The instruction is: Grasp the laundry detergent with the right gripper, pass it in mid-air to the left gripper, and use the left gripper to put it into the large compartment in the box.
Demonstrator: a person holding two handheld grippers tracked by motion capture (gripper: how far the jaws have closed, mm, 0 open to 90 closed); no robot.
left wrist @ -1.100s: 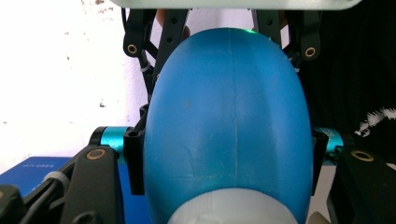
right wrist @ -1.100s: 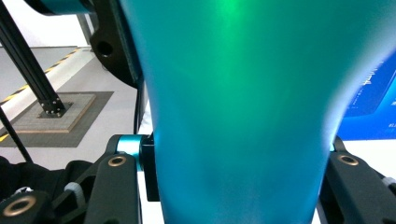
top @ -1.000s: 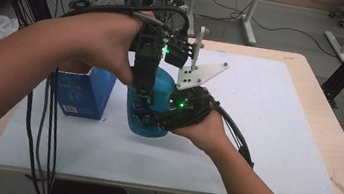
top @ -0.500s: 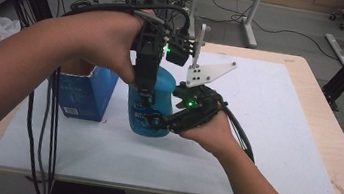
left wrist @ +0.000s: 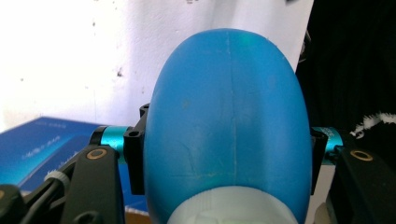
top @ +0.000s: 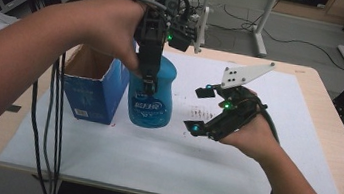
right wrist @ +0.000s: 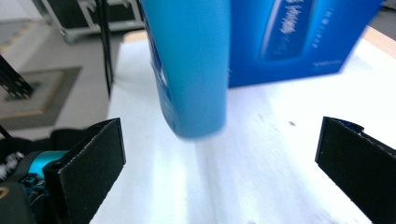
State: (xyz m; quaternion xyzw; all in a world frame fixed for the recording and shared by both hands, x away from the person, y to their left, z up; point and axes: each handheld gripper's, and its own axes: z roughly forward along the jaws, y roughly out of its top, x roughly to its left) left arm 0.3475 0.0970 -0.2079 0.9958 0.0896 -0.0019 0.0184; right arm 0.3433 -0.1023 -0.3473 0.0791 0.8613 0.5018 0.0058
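Bottle point(top: 151, 94), frame centre: rigid, smooth plastic, likely slippery; clamped near neck by left gripper point(top: 149, 81). Right gripper point(top: 199, 109) just opened, empty.

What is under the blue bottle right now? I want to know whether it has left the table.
Under the blue bottle, held by the left gripper, only bare white table sheet shows; its base hangs clear. Nothing covers that spot.

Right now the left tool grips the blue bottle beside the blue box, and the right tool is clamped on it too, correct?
Not quite: the right tool is open and apart from the blue bottle, as the right gripper view shows. The left tool does grip it beside the blue box.
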